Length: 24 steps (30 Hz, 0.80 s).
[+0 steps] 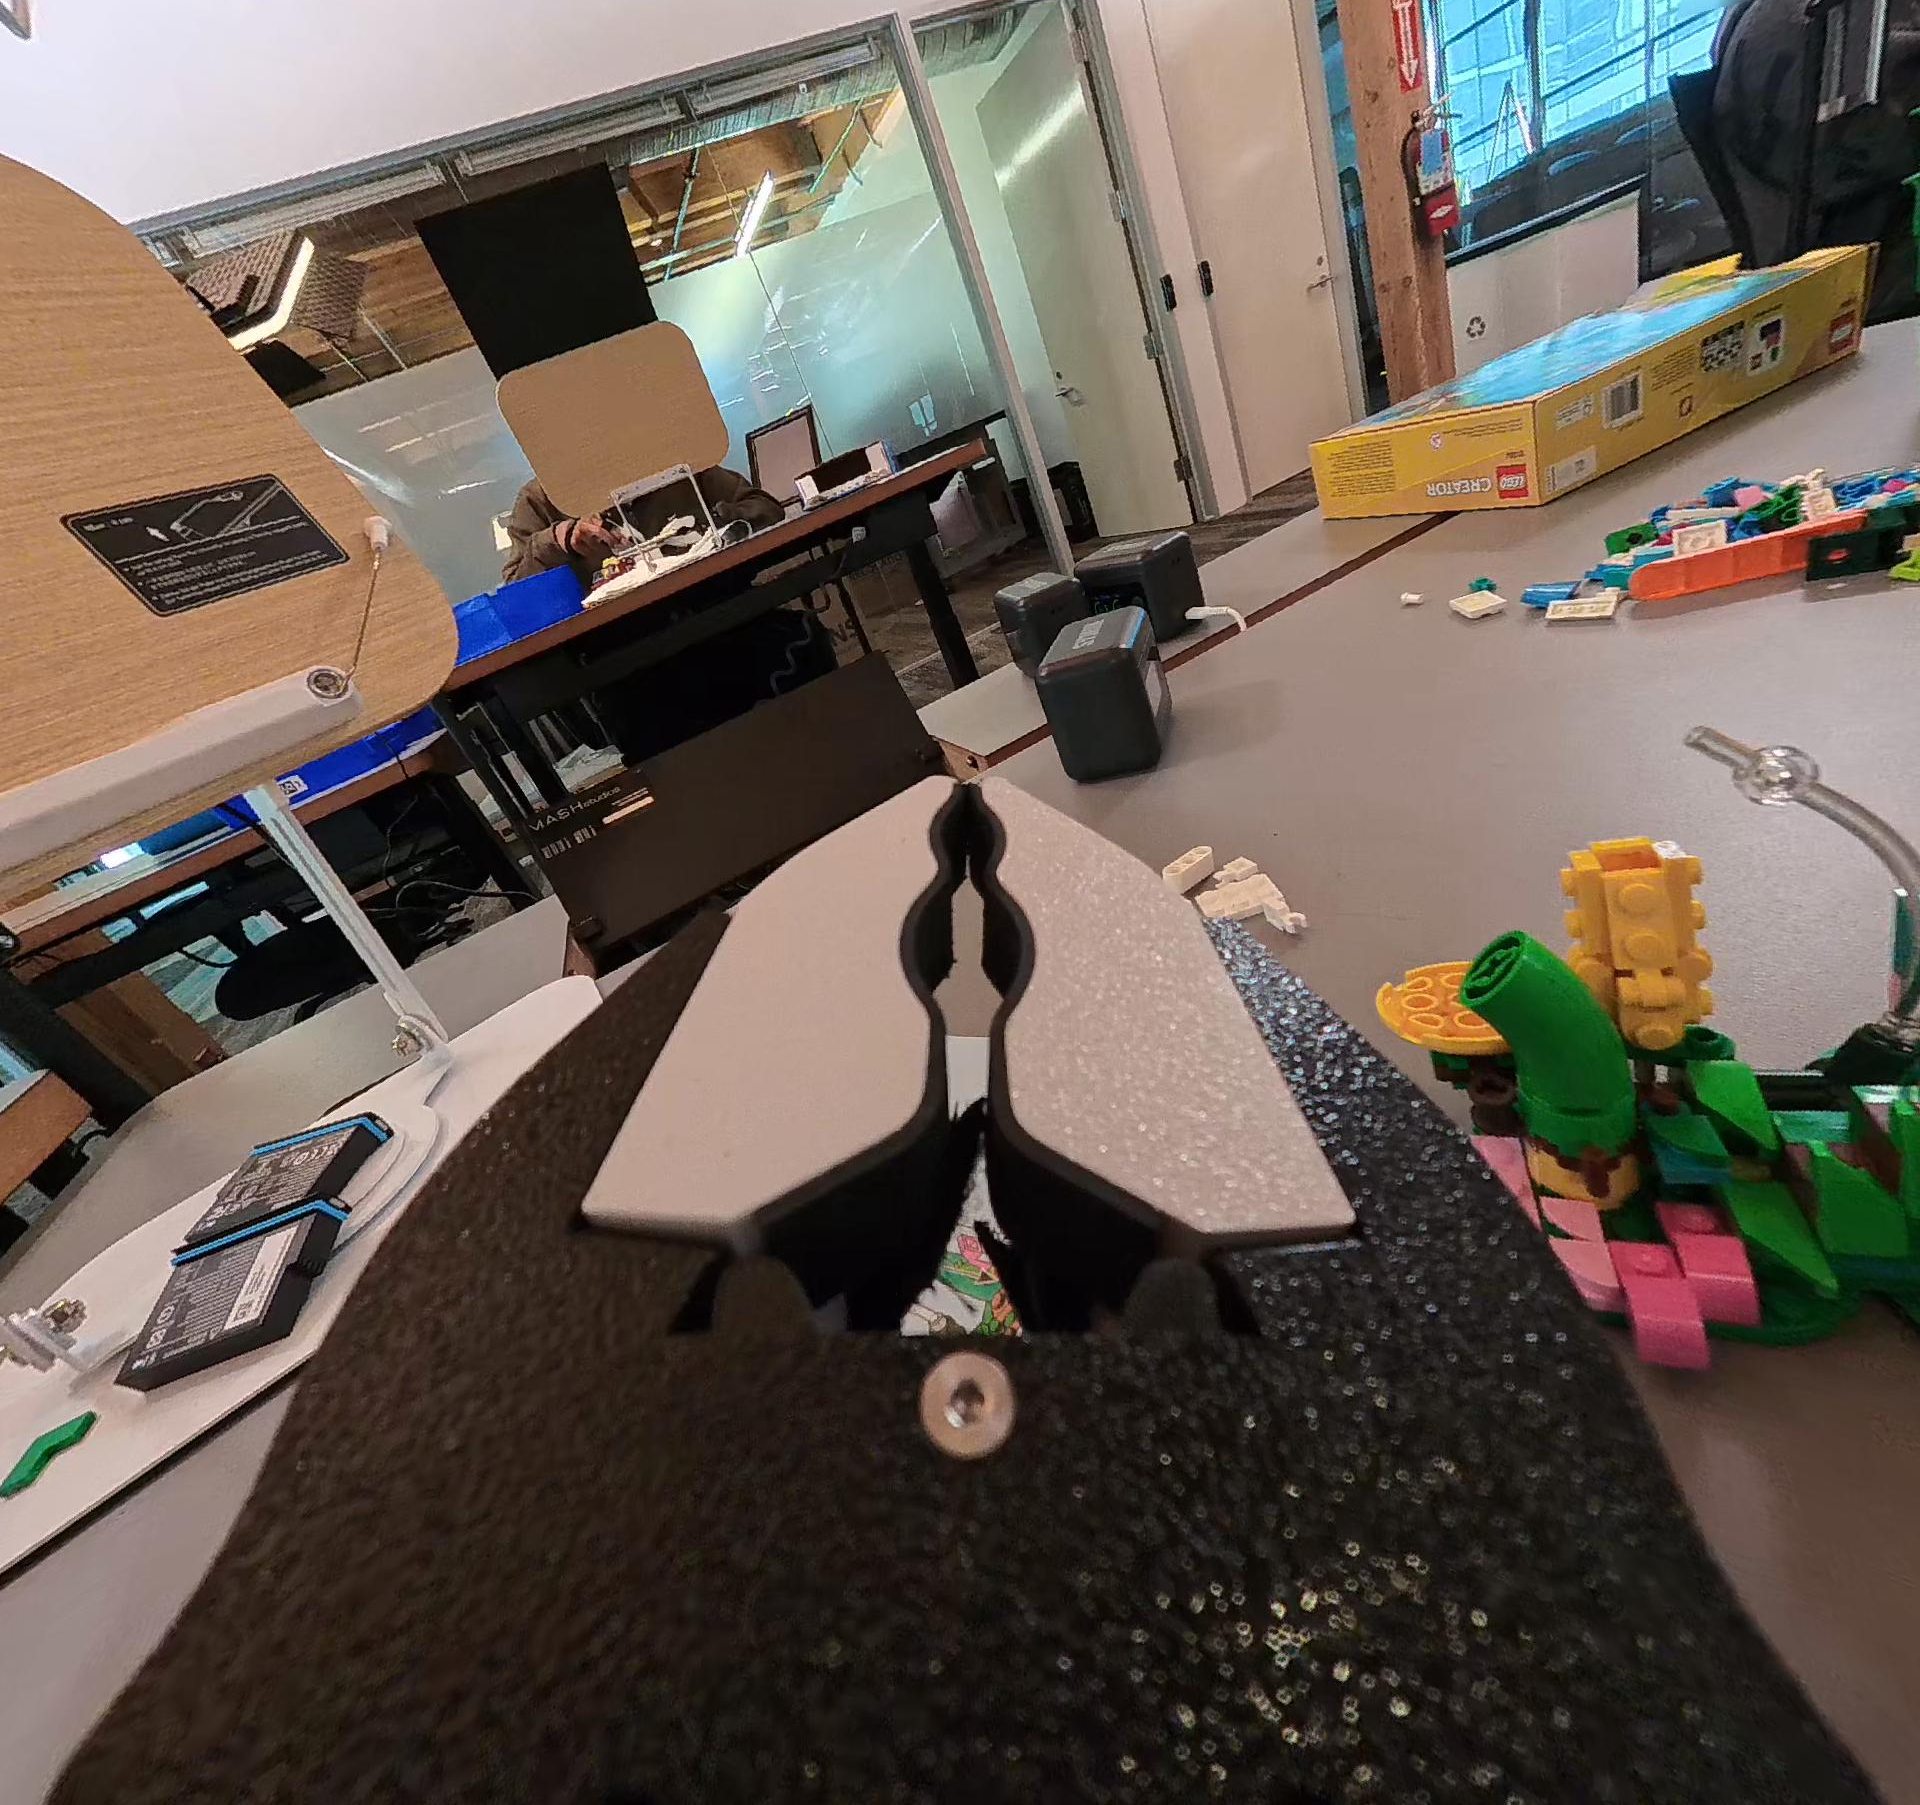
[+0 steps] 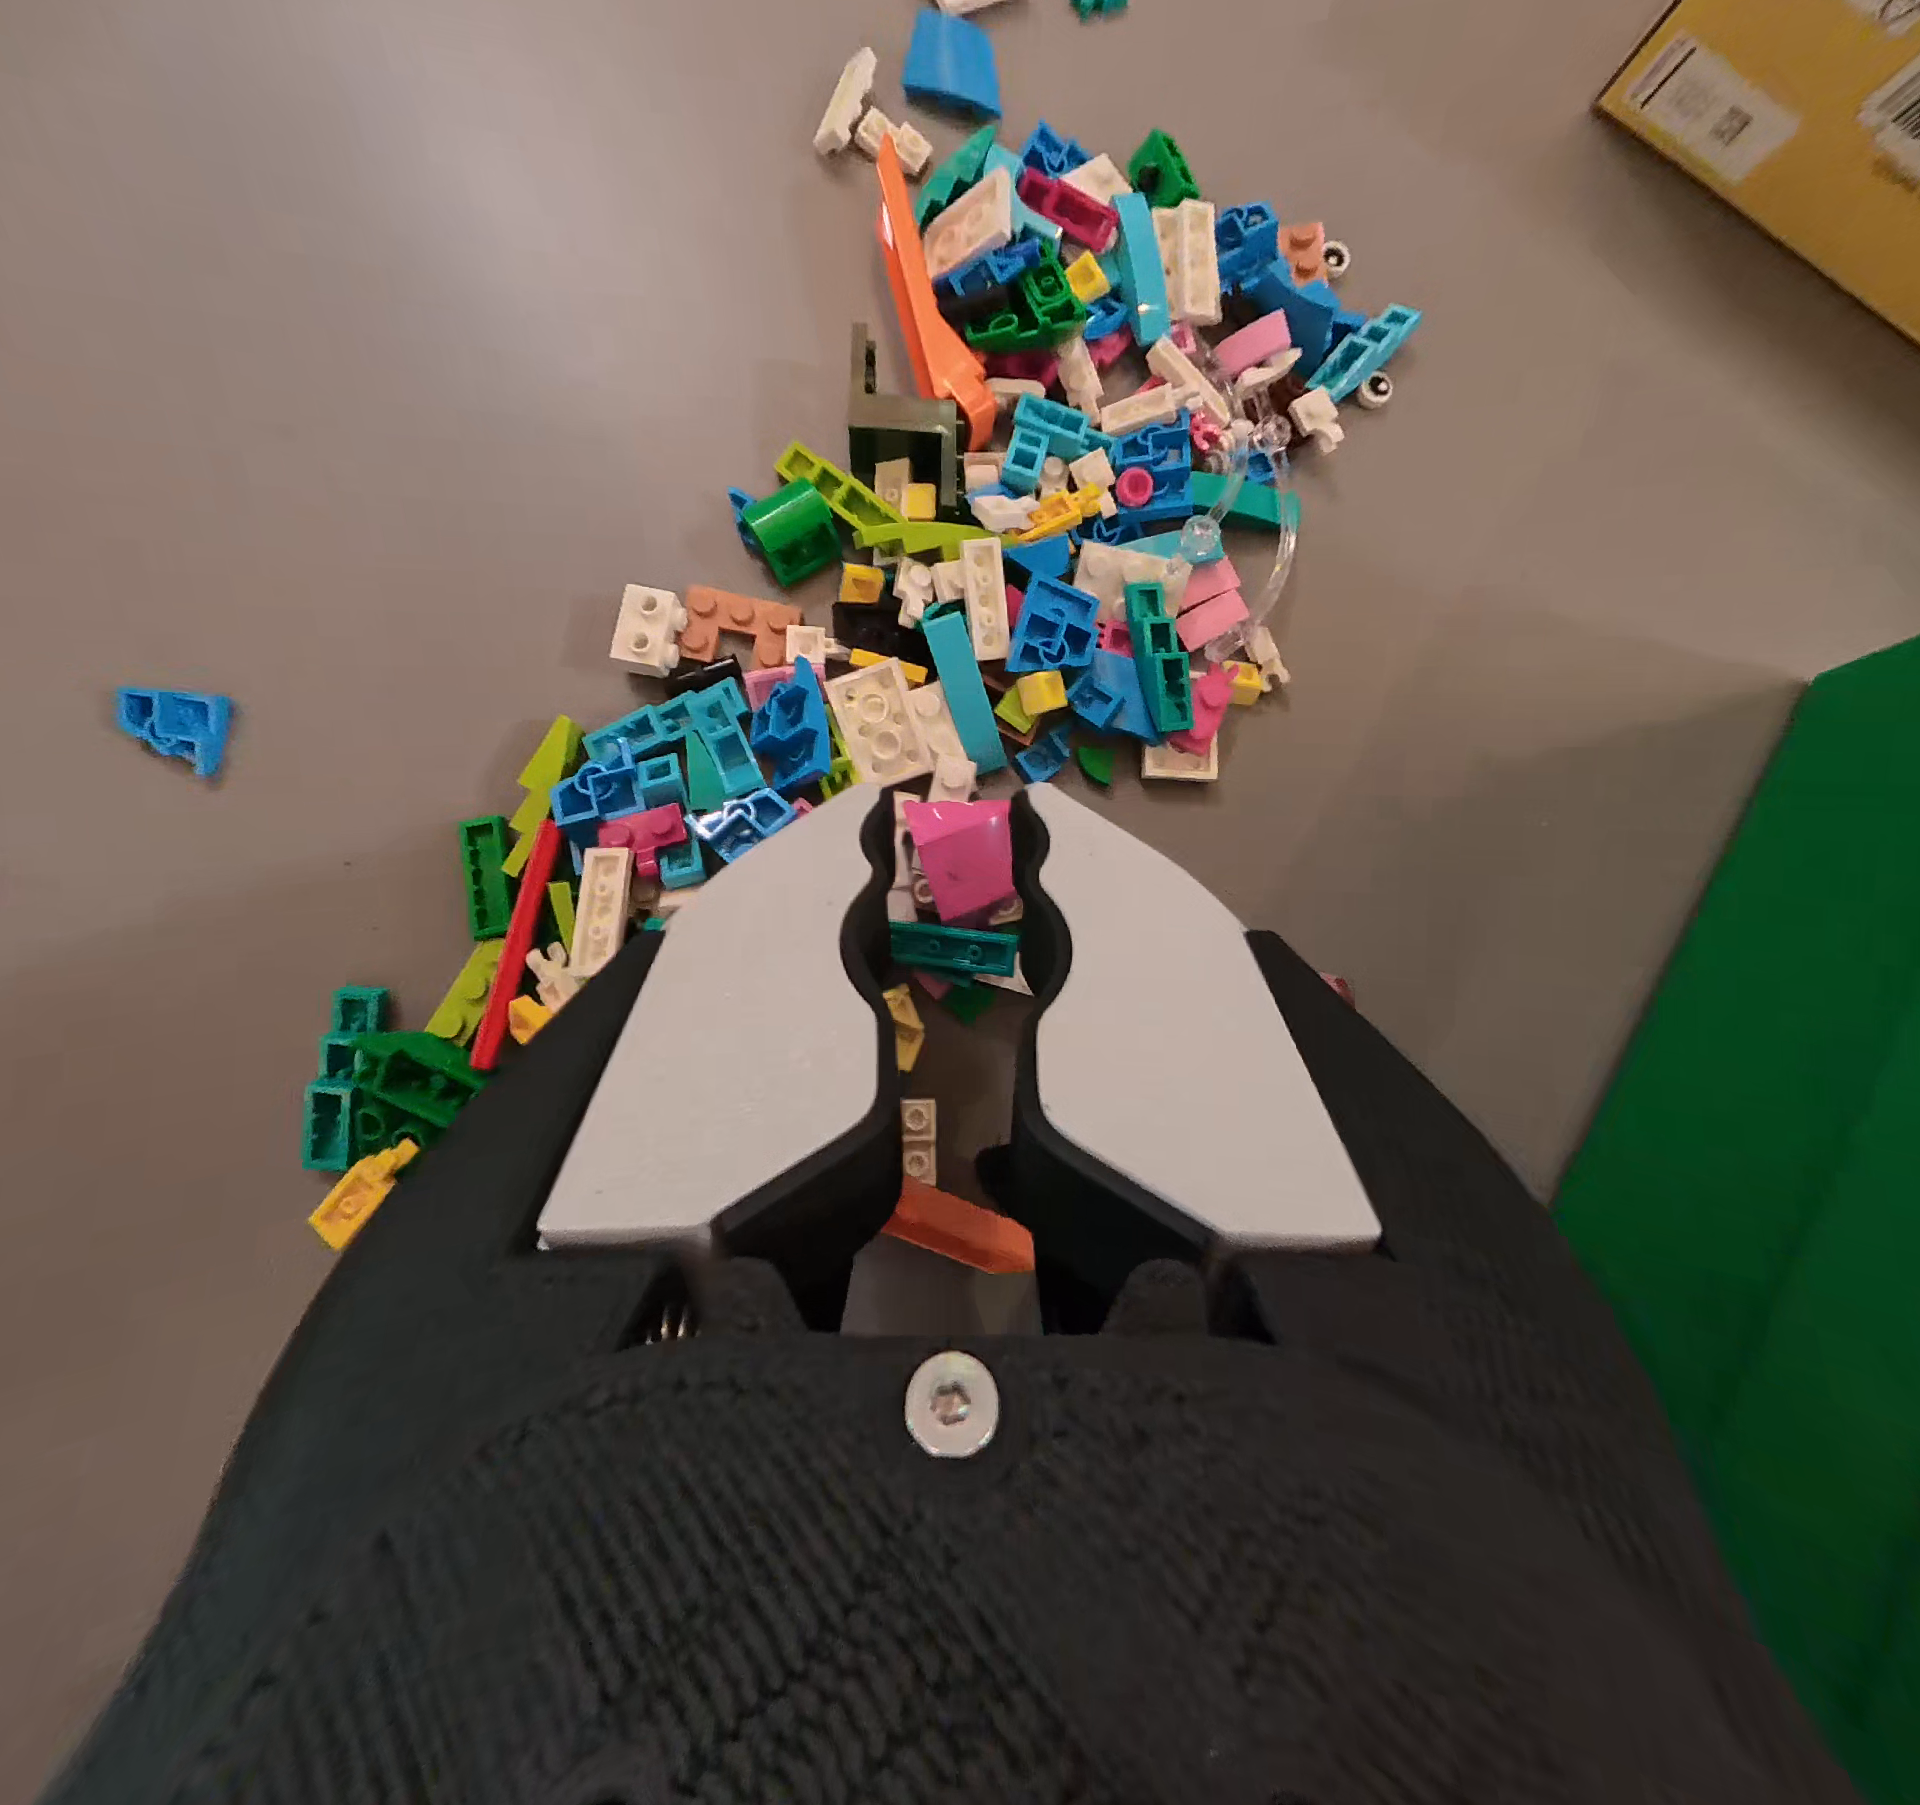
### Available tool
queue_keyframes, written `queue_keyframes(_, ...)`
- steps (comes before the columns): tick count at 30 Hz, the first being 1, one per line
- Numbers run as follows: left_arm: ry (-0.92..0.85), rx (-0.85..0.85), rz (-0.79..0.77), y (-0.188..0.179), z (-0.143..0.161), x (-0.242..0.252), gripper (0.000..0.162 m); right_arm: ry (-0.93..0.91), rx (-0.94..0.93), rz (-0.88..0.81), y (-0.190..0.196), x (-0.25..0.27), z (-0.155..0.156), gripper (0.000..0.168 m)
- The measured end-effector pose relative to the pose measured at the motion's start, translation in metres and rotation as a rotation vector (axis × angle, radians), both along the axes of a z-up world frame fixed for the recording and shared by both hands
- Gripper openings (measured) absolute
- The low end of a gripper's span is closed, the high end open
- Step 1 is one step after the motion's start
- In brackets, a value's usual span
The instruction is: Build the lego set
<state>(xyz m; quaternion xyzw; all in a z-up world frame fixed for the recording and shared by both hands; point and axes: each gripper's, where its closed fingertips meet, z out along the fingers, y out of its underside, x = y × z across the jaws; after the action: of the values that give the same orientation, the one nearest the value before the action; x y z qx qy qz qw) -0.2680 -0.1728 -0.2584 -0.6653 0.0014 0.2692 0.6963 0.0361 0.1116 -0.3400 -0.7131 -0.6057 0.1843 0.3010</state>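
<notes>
grey matte tabletop [image 2: 364,249] bearing a scattered heap of multicoloured plastic lego bricks [image 2: 1039,508]; partly built green-and-pink lego model [image 1: 1662,1163] beside left gripper [image 1: 968,805], jaws together, empty; right gripper [image 2: 956,805] parted around a magenta sloped brick [image 2: 961,856], possibly touching.

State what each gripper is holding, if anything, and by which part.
The left gripper is shut with nothing visible between its fingers. The right gripper is open over the brick pile; a magenta brick sits between its fingertips, but an actual grip cannot be told.
</notes>
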Motion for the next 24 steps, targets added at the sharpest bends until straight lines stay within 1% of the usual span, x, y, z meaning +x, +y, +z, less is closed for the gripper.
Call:
queue_keyframes(4, 0.001, 0.0, 0.0, 0.0, 0.0, 0.0, 0.0, -0.047, -0.031, -0.009, 0.001, 0.004, -0.01, 0.02)
queue_keyframes(7, 0.001, 0.0, 0.0, 0.0, 0.0, 0.0, 0.0, -0.116, 0.026, -0.039, 0.01, 0.011, -0.017, 0.02)
queue_keyframes(14, 0.001, -0.001, -0.001, 0.0, 0.0, 0.0, 0.0, -0.181, 0.148, -0.181, 0.036, 0.024, -0.015, 0.016)
queue_keyframes(20, 0.0, -0.002, -0.002, 0.001, 0.0, 0.0, 0.0, -0.075, 0.119, -0.239, 0.039, 0.027, 0.008, 0.015)
queue_keyframes(24, 0.0, -0.003, -0.002, 0.001, -0.001, 0.0, 0.0, -0.058, 0.097, -0.215, 0.034, 0.027, 0.013, 0.015)
